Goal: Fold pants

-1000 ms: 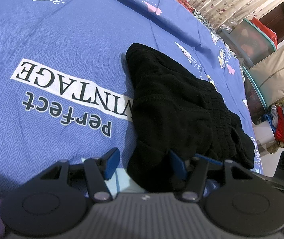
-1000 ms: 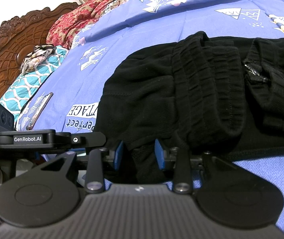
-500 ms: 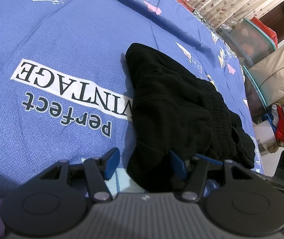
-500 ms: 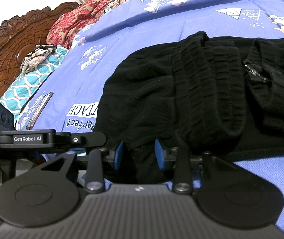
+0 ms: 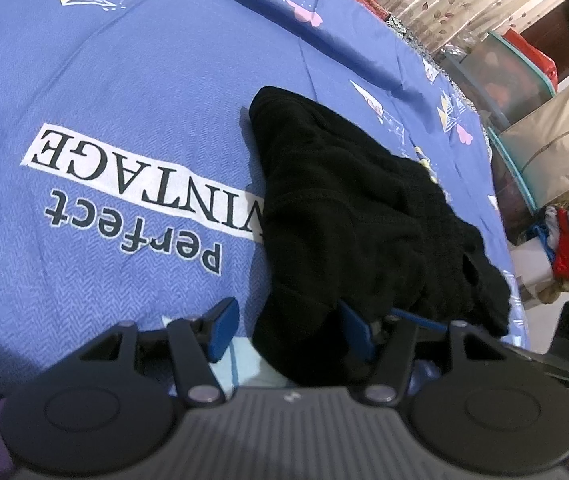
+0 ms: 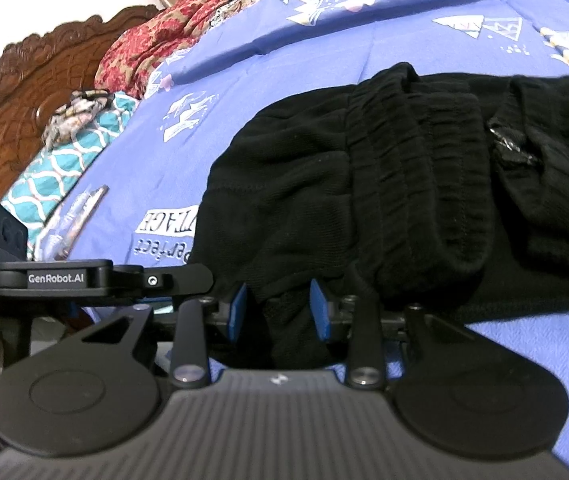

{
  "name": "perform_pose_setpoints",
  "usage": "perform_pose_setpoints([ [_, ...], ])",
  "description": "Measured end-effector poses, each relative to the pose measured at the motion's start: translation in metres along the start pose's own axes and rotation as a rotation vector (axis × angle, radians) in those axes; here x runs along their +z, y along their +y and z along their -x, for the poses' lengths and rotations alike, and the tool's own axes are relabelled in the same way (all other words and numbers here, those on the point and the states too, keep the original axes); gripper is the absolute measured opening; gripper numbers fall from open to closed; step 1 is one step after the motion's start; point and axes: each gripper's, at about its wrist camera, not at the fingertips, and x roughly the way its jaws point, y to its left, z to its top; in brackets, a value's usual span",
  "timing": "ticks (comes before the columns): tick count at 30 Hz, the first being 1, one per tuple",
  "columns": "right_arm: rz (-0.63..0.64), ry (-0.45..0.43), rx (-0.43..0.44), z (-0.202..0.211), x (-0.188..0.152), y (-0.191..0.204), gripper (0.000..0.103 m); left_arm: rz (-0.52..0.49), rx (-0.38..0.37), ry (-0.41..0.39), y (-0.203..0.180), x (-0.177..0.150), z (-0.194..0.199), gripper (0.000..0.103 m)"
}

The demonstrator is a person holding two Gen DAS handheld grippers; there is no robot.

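Black pants, bundled on bed; left gripper and right gripper fingers opening, fabric between, no longer clamped; fold released.

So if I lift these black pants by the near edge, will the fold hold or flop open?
Probably flop: the black pants look like soft knit, bunched in loose layers. The ribbed waistband seems thicker and may drag the stack sideways. They should grip the blue bedspread rather than slide. Both tools' jaws are opening, with fabric between them.
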Motion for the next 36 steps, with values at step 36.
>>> perform_pose_setpoints([
  [36,-0.421,-0.528,-0.324,0.164,0.004,-0.207,0.070,-0.238,-0.083,-0.002,-0.118,0.052,-0.005,0.064],
])
